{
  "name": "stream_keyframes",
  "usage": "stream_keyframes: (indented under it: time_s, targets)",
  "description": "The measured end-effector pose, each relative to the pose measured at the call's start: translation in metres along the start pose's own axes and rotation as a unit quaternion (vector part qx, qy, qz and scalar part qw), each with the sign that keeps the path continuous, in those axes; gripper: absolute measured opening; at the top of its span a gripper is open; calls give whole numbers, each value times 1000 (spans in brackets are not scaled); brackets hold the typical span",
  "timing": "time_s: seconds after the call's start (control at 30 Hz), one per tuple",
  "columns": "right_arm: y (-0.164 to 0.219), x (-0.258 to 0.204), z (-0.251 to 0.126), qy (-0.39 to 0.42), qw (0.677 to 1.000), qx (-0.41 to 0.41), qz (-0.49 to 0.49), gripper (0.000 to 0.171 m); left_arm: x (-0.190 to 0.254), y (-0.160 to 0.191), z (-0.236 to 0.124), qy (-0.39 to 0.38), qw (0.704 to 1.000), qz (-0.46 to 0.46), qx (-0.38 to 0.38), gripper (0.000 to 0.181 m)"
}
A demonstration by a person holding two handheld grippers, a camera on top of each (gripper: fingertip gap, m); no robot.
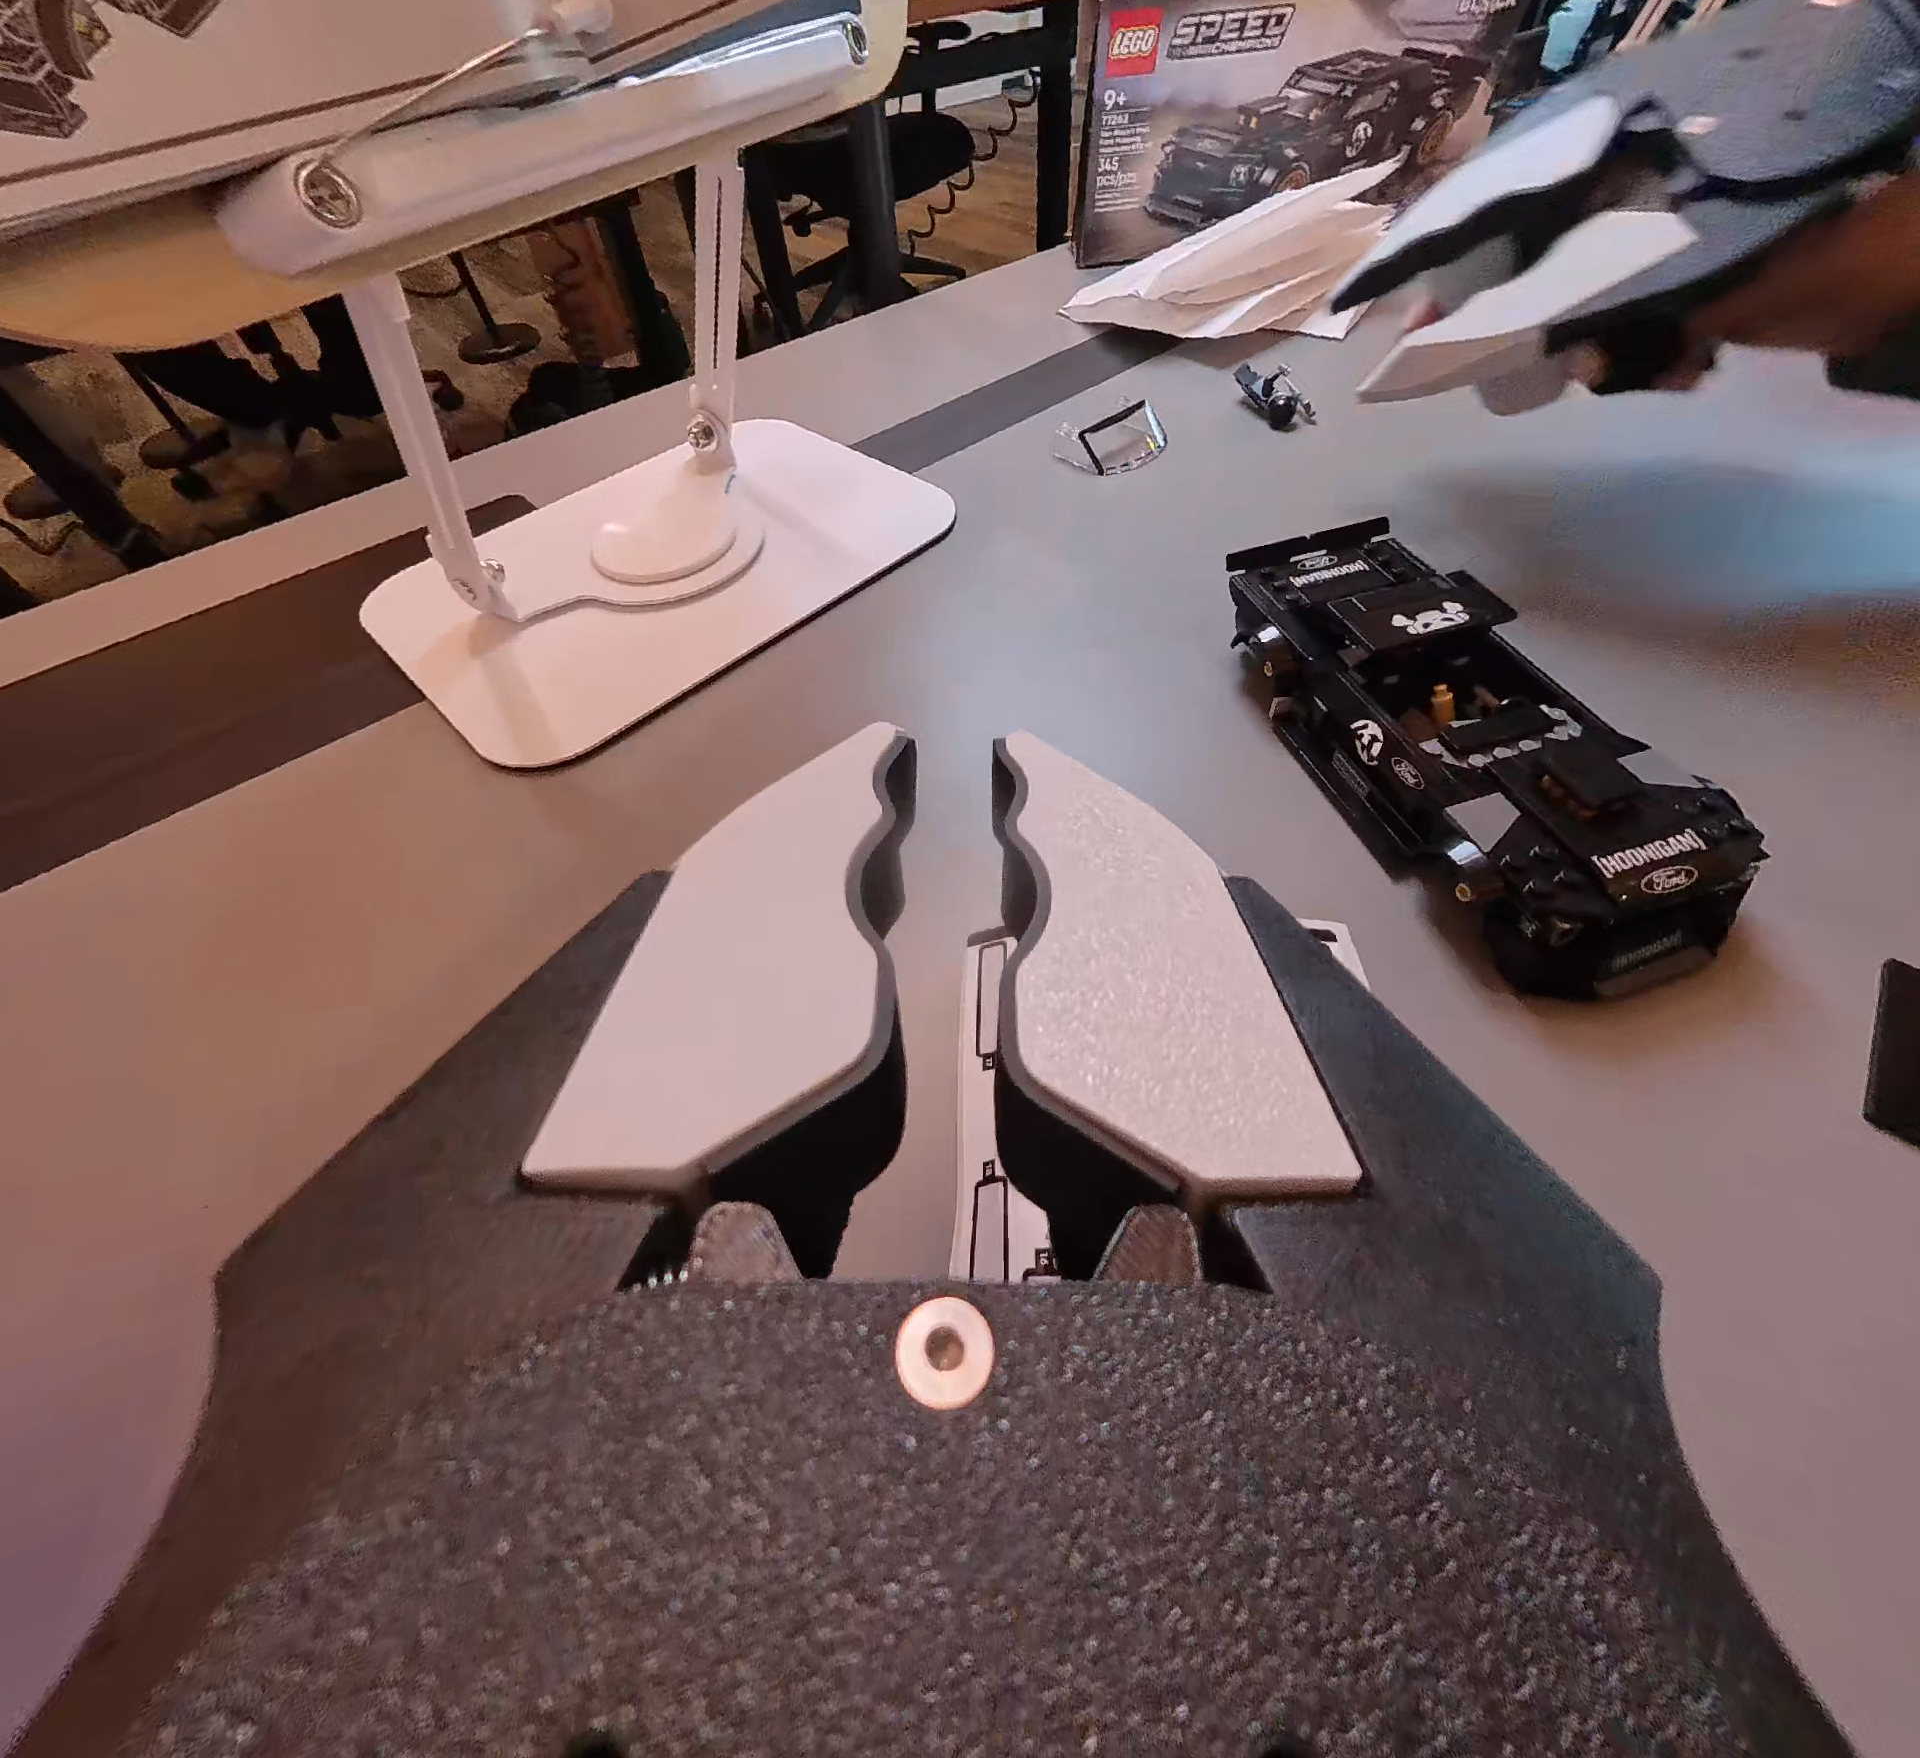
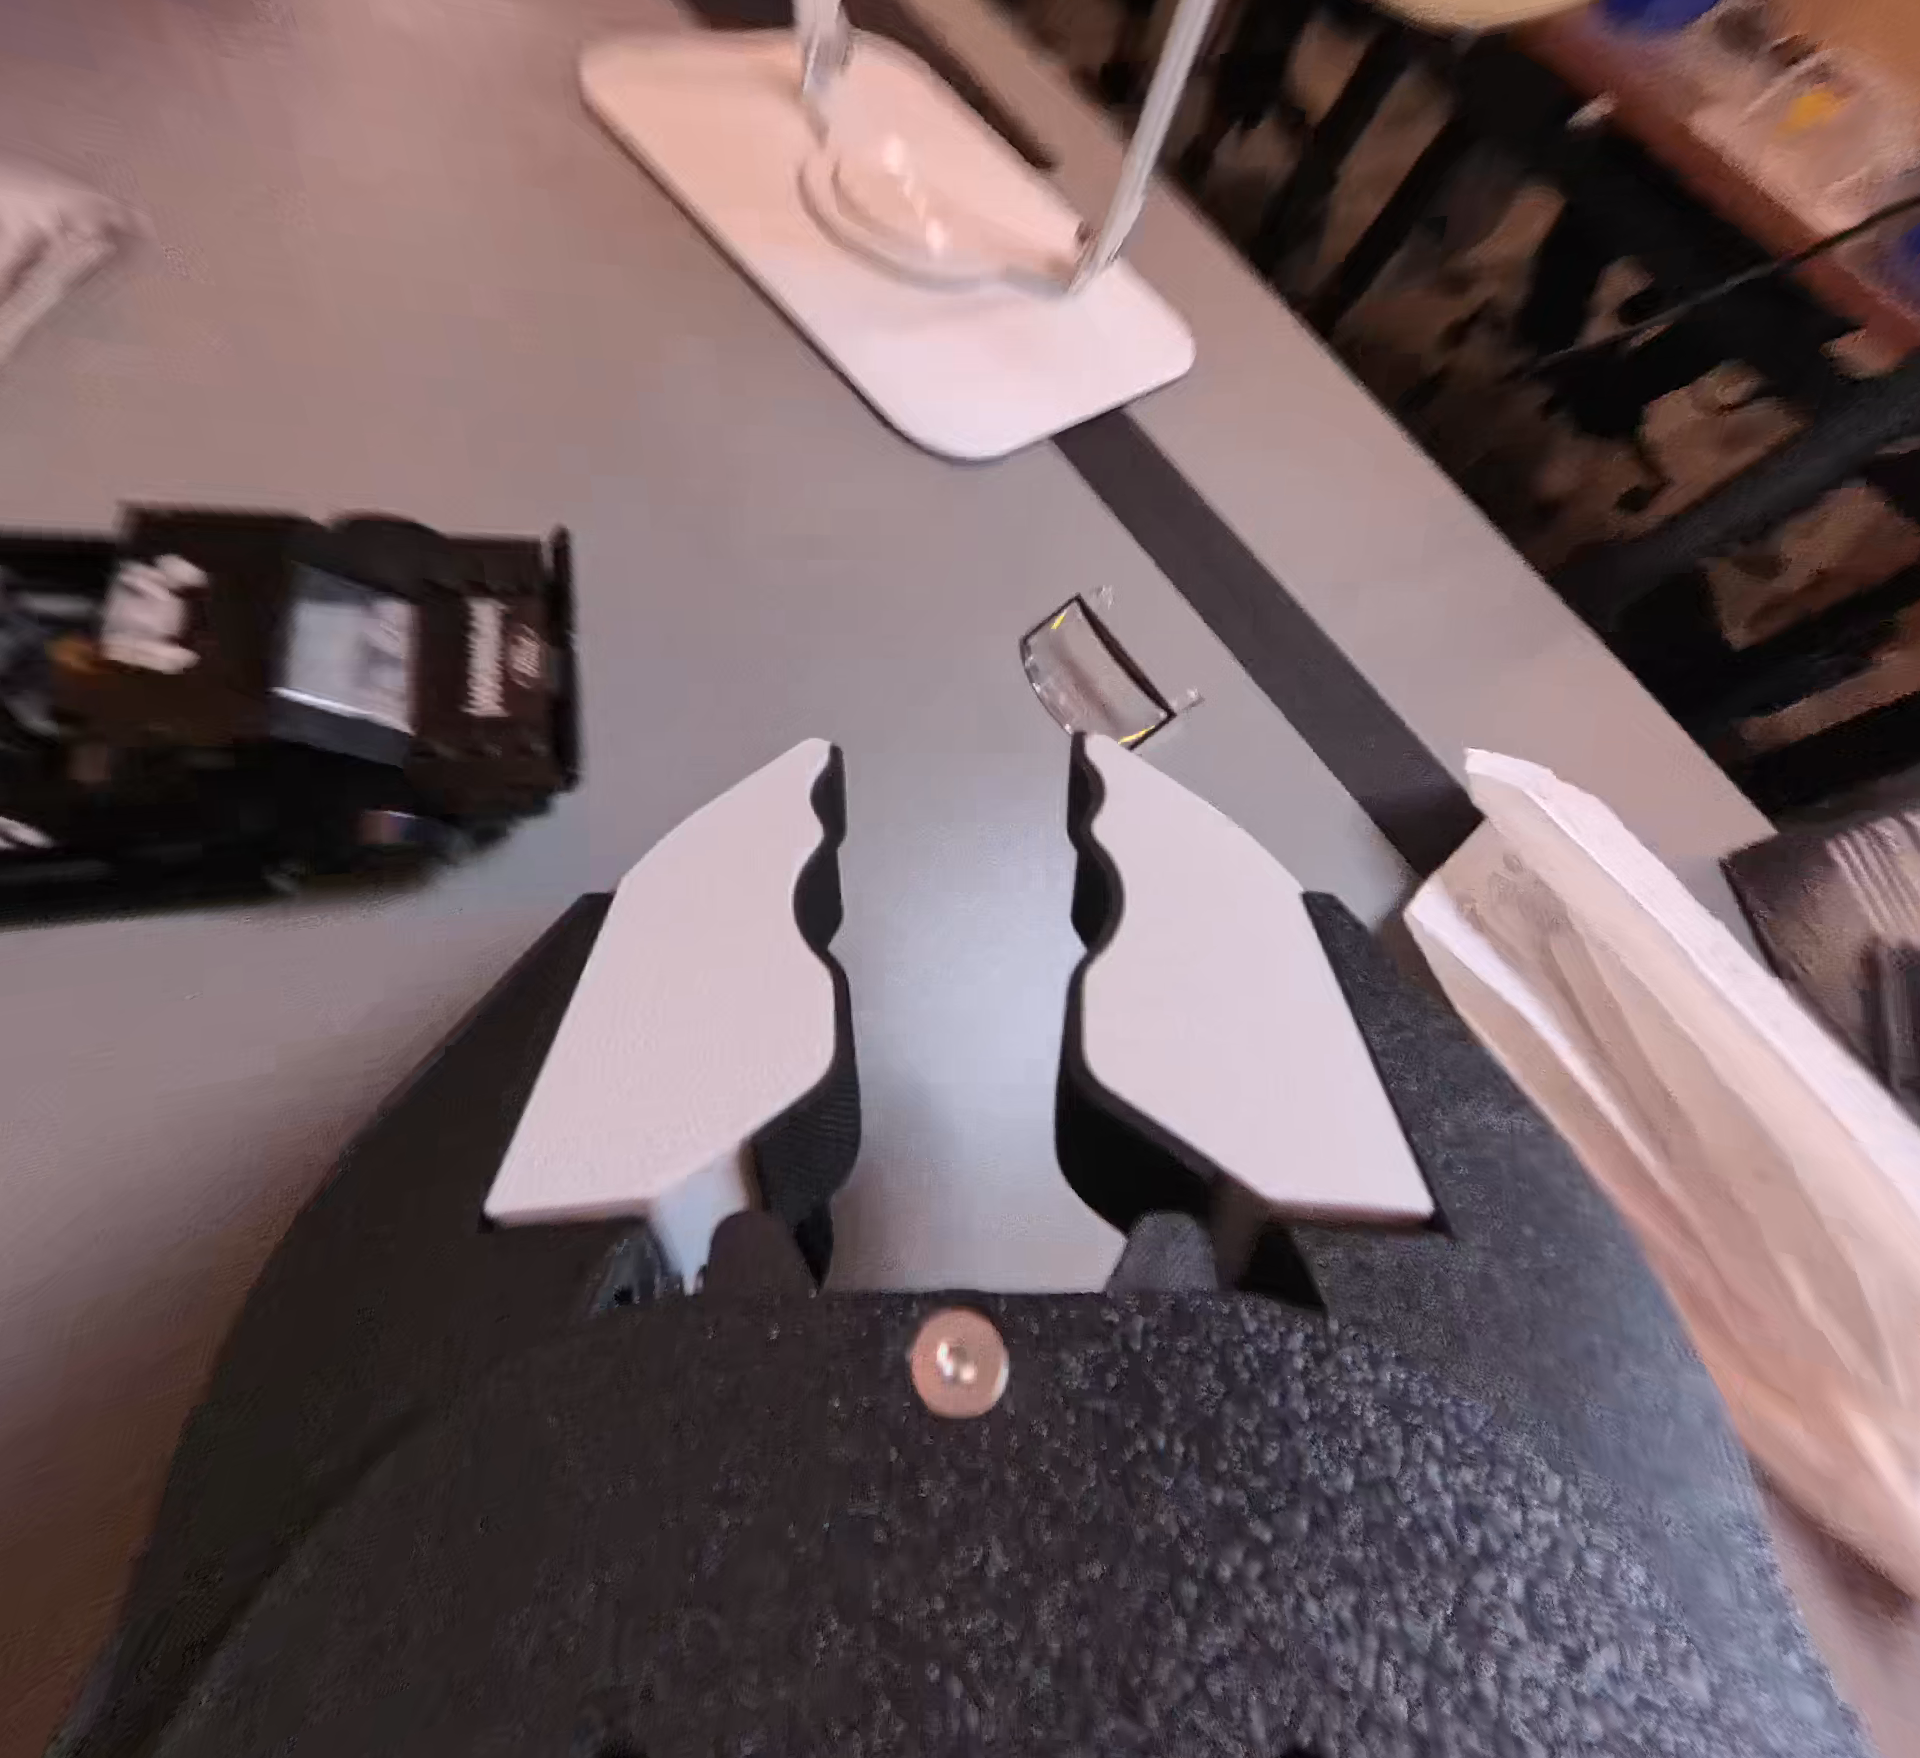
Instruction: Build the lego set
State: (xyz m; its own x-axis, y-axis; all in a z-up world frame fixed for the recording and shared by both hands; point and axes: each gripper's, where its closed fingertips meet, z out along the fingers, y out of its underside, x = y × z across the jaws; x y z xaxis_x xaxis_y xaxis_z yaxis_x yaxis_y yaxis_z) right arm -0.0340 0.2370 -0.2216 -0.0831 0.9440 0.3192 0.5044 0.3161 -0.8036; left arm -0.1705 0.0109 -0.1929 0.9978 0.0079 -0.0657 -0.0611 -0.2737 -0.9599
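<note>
Lego car (image 1: pixel 1496 752), black, part-built, lies flat on grey worktop (image 1: pixel 935 628), right of left gripper (image 1: pixel 954 752). L. jaws: narrow gap, empty, above a printed sheet (image 1: pixel 982 1085). Right gripper (image 2: pixel 954 758): jaws moderately apart, empty, just short of clear windscreen piece (image 2: pixel 1091 680). Small dark part (image 1: pixel 1273 399) lies near windscreen. White stand (image 1: pixel 665 607) w/ booklet stands at worktop's far edge. Box (image 1: pixel 1299 77) and white paper bags (image 1: pixel 1236 269) behind.
</note>
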Motion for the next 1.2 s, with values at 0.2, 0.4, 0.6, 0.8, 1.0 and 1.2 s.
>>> stream_keyframes:
  time_s: [0.2,0.4,0.6,0.8,1.0,1.2]
  targets:
    - [19,35,66,-124,983,-124,-60,47,1,10,4,1,1000,13,-17,11]
    - [28,30,88,-196,955,-203,-94,44,4,11,5,11,999,23,-21,10]
    - [31,26,87,-216,943,-243,-74,26,9,9,5,22,999,26,-15,10]
    - [29,16,62,-206,951,-222,-61,14,15,9,7,36,999,18,-13,10]
    - [9,3,12,-186,963,-185,-58,0,23,2,5,46,999,24,-1,10]
    - [-12,-41,-24,-232,961,-145,-27,0,35,-4,3,54,997,46,5,9]
